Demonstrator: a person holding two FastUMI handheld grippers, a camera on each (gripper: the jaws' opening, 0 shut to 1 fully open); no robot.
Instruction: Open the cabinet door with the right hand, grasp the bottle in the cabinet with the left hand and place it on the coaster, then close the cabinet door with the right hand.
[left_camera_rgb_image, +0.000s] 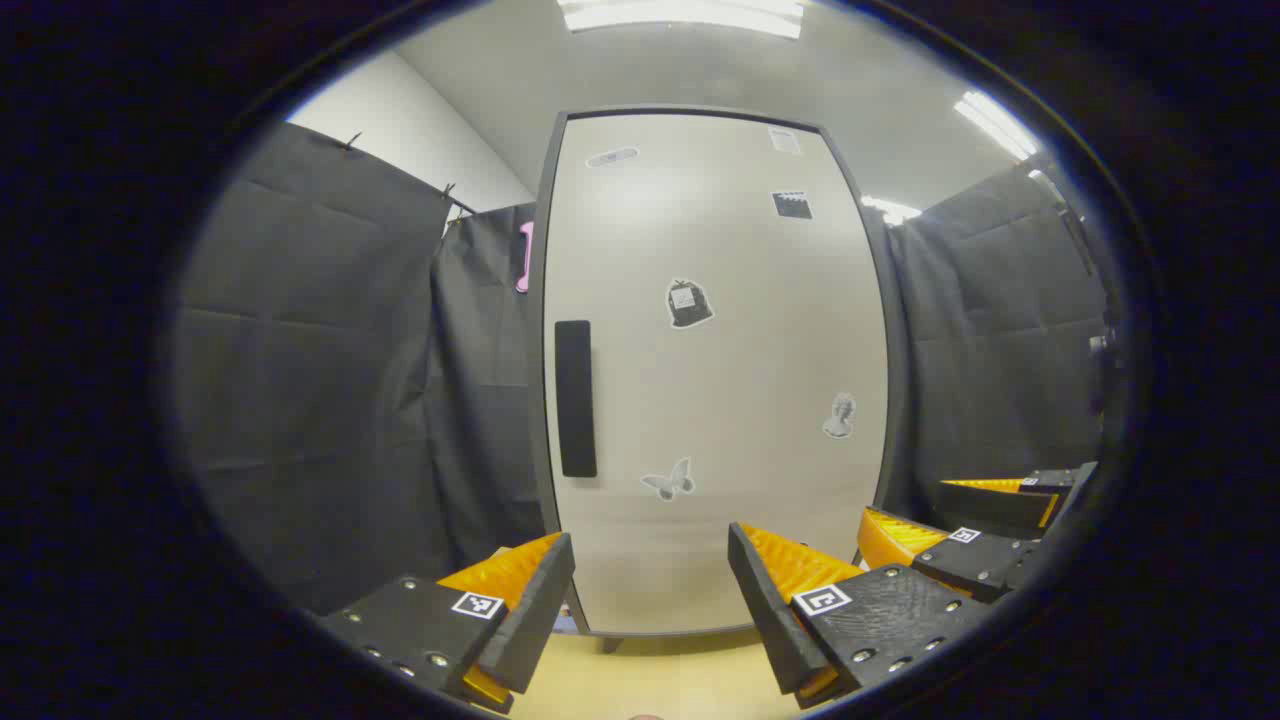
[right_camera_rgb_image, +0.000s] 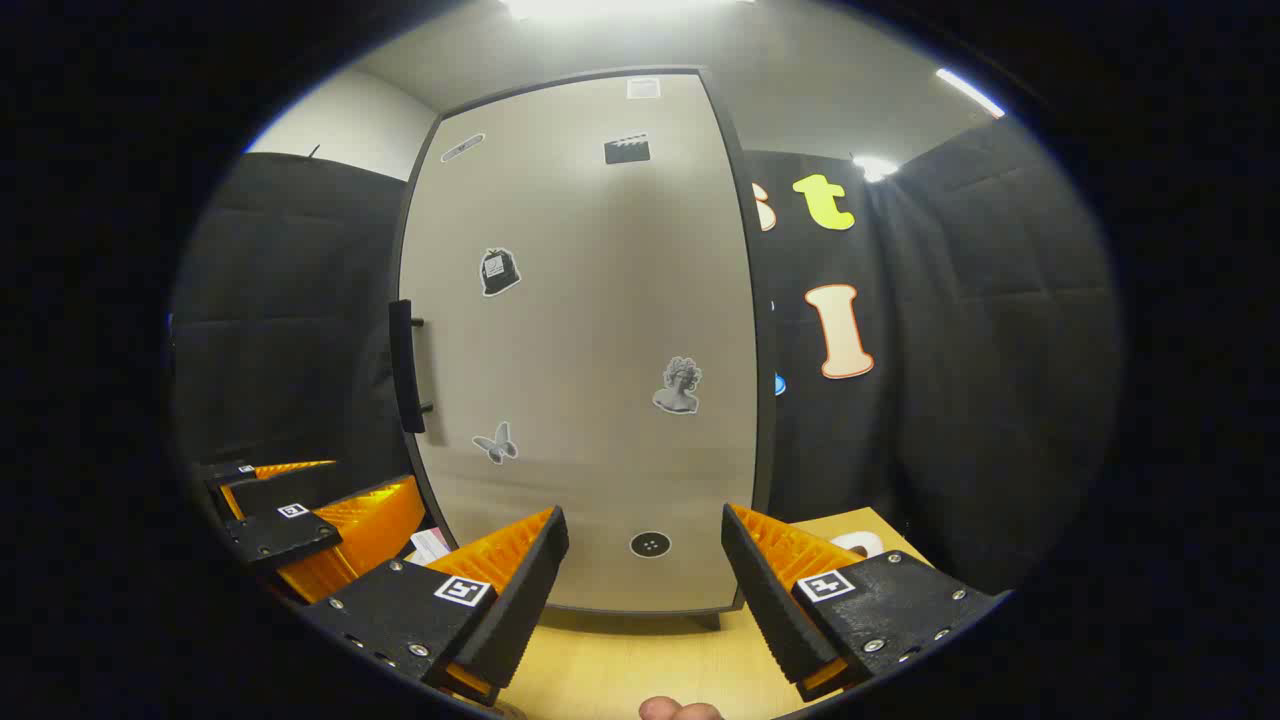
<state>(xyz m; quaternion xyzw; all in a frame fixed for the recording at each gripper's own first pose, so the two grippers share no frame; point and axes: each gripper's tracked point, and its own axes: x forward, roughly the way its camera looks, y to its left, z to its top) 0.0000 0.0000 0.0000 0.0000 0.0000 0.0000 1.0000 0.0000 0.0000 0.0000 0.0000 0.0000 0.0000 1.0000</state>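
The cabinet stands on the table with its beige, sticker-covered door (left_camera_rgb_image: 720, 380) closed, so its inside is hidden. A black vertical handle (left_camera_rgb_image: 575, 398) sits at the door's left edge, also seen side-on as the handle (right_camera_rgb_image: 405, 365) in the right gripper view. My left gripper (left_camera_rgb_image: 650, 600) is open in front of the door's lower part, nothing between its fingers. My right gripper (right_camera_rgb_image: 645, 590) is open too, facing the door's lower middle, a short way off. A pale round object, perhaps the coaster (right_camera_rgb_image: 860, 544), lies on the table right of the cabinet.
The wooden table (right_camera_rgb_image: 620, 660) runs under the cabinet's short feet. The right gripper (left_camera_rgb_image: 960, 545) appears at the lower right of the left gripper view, and the left gripper (right_camera_rgb_image: 300, 520) at the lower left of the right gripper view. Black cloth walls close in both sides.
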